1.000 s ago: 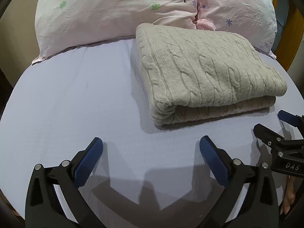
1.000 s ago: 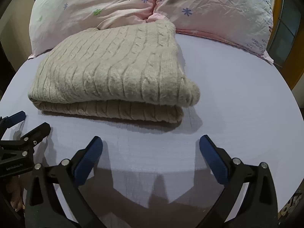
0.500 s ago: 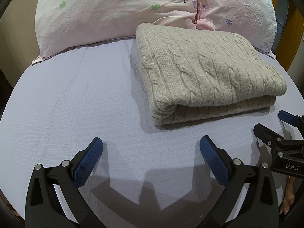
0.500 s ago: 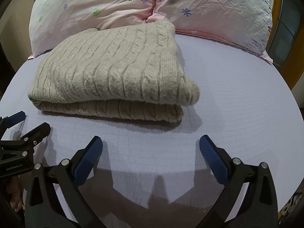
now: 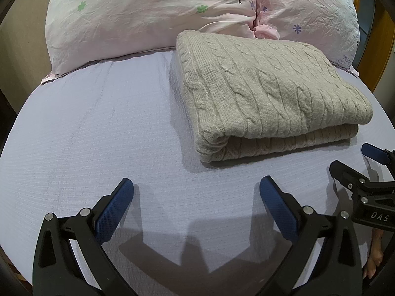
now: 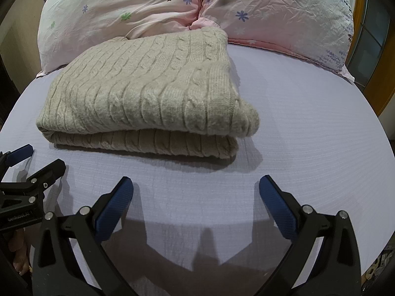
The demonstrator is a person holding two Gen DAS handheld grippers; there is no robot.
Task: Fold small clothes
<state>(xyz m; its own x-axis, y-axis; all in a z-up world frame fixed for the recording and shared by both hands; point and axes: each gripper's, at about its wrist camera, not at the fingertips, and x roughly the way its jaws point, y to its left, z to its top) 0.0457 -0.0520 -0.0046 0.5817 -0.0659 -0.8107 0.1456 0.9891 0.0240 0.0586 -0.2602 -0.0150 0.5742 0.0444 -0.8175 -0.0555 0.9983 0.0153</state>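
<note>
Sweater [image 5: 269,91] sat folded in a neat stack on the sheet [image 5: 98,133], its far edge right up against the pillows [image 5: 153,12] at 12 o'clock. Left gripper [image 5: 196,187] hung over bare sheet at 6 o'clock with fingers spread wide, nothing in them. Right gripper [image 6: 196,187] was the same, wide apart and empty, just short of the sweater's near edge. Each showed at the other view's edge, side by side.

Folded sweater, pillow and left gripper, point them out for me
folded sweater [image 5: 266,88], left wrist view, top knit layer.
pillow [image 5: 138,17], left wrist view, pink floral case.
left gripper [image 5: 196,185], left wrist view, midway between open fingertips.
</note>
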